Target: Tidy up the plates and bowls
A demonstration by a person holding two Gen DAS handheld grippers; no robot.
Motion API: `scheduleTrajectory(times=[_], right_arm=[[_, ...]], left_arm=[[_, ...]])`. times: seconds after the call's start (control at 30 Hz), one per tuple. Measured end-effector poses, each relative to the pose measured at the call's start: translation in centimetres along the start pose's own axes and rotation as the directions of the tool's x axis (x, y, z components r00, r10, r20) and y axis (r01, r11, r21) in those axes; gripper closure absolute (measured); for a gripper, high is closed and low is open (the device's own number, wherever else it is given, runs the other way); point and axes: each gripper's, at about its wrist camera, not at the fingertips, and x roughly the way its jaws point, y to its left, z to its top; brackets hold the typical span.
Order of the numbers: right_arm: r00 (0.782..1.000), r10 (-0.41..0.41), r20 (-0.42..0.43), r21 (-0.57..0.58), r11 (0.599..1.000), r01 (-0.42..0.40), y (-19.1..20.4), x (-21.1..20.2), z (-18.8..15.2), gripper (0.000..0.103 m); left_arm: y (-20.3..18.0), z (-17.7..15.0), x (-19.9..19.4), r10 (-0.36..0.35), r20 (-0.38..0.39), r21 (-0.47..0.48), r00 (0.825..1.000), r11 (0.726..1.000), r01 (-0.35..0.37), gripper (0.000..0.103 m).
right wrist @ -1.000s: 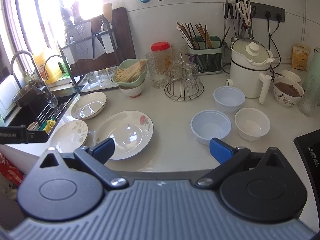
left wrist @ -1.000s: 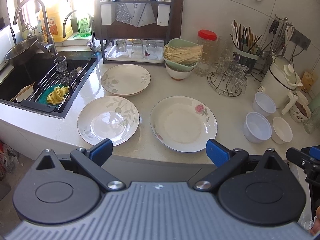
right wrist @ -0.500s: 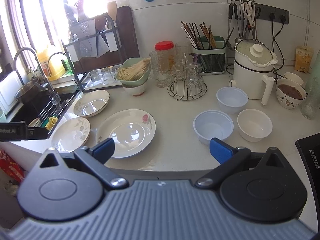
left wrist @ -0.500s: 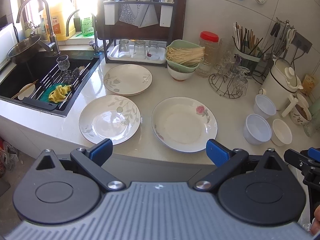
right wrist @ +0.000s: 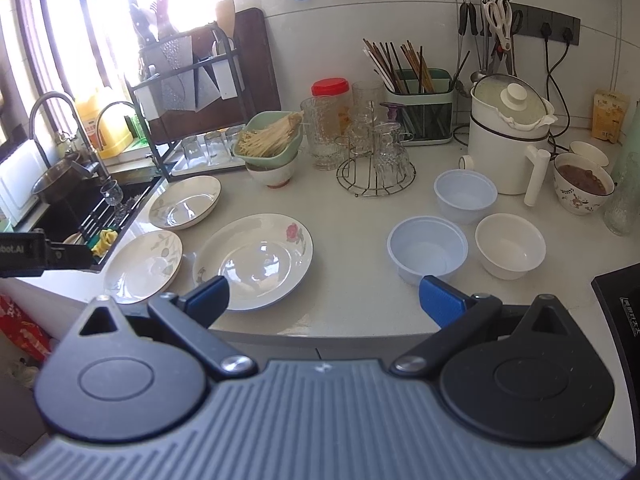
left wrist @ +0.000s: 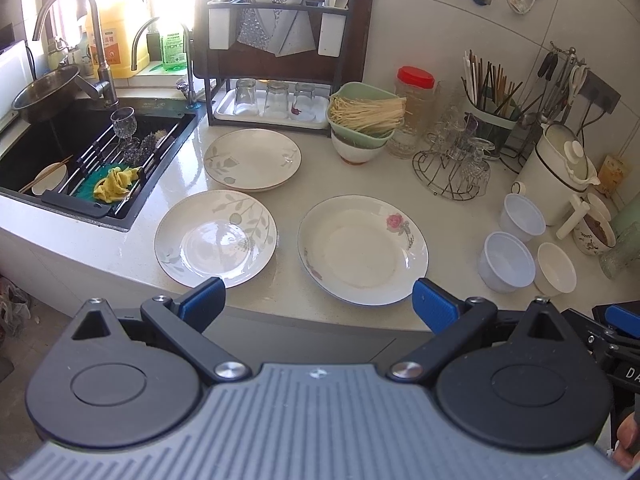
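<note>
White counter [left wrist: 288,184] beside the sink [left wrist: 48,148] carries our three plates: two leaf-patterned plates [left wrist: 216,238] [left wrist: 252,159] and a rose plate [left wrist: 362,250], with three small bowls [right wrist: 427,249] grouped apart to the right. We hold the left gripper [left wrist: 316,302] and right gripper [right wrist: 325,298] back from the counter edge, both spread wide and holding nothing.

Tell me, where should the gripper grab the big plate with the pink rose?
Probably the near rim of the rose plate, from the counter's front edge. It lies flat and wide, so only its thin raised rim fits between the fingers. The open left gripper already faces that edge.
</note>
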Motion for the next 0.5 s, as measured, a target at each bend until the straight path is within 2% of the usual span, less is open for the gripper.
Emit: scheduleTrajectory(times=[0.27,0.5], right_arm=[[1.000,0.024,-0.014,-0.007,1.000,-0.024,0.35,0.27,-0.13,0.000],[1.000,0.014,0.011,-0.011,1.000,-0.014,0.69,-0.16,-0.18,0.000]], left_arm=[[0.15,-0.05,0.00,0.003,0.000,0.004,1.000,1.000,-0.003,0.002],[0.32,-0.29,0.07,0.001,0.003,0.016,1.000,1.000,-0.001,0.002]])
